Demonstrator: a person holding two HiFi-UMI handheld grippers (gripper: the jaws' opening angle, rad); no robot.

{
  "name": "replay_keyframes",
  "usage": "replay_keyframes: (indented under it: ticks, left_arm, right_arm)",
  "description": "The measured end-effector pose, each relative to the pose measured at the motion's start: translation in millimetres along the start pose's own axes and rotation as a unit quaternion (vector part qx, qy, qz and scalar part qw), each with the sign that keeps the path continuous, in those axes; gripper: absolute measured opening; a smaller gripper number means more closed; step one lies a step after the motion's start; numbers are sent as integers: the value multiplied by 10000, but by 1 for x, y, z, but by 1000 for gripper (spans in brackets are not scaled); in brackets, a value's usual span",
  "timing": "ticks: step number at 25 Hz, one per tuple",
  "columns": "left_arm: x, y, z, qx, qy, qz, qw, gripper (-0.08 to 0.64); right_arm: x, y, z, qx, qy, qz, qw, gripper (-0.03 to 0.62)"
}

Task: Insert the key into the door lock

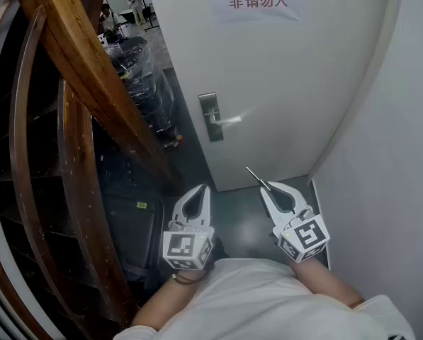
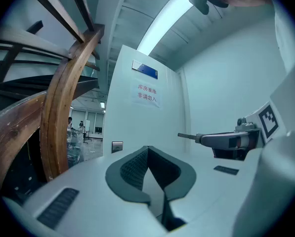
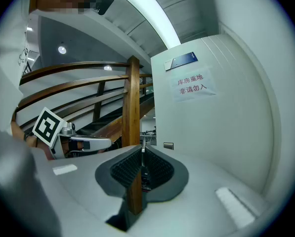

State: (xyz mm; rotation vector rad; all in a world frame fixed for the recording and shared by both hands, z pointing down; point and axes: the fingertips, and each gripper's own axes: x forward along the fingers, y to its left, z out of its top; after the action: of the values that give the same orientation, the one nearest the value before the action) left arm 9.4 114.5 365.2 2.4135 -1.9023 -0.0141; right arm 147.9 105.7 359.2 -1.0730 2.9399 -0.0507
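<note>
A white paper notice [image 3: 192, 85] on the door [image 1: 289, 83] carries two lines of red Chinese characters: 库房重地 above, 非请勿入 below. A blue plate [image 3: 183, 60] higher on the door bears print too small to read. A small yellowish label [image 1: 141, 205] on a dark object left of the door is illegible.

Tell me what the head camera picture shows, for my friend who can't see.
Seen from above, a person faces a white door, with the right gripper pinching a thin key that points toward the door's lock plate but is well short of it. The left gripper is shut and empty beside it, and a wooden stair rail runs along the left.
</note>
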Motion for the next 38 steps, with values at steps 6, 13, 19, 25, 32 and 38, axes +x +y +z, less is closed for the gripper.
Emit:
replay_keyframes:
  ticks: [6, 13, 19, 25, 32, 38]
  left_arm:
    - [-2, -2, -1, -14, -13, 16, 10000, 5]
    - [-3, 10, -5, -41, 13, 68, 10000, 5]
    - [3, 37, -2, -116, -61, 103, 9999, 5]
    - [28, 74, 3, -157, -178, 27, 9997, 5]
    - [79, 137, 11, -106, -222, -136, 9996, 5]
    - [115, 179, 14, -54, -194, -405, 9990, 5]
  right_arm:
    - [-3, 2, 1, 5, -49, 2, 10000, 21]
    - [7, 9, 1, 1, -38, 55, 10000, 21]
    - [33, 12, 0, 5, -7, 94, 10000, 21]
    - [78, 6, -1, -11, -3, 52, 10000, 21]
    - [149, -10, -4, 78, -1, -126, 9999, 21]
    - [206, -16, -1, 76, 79, -434, 9990, 21]
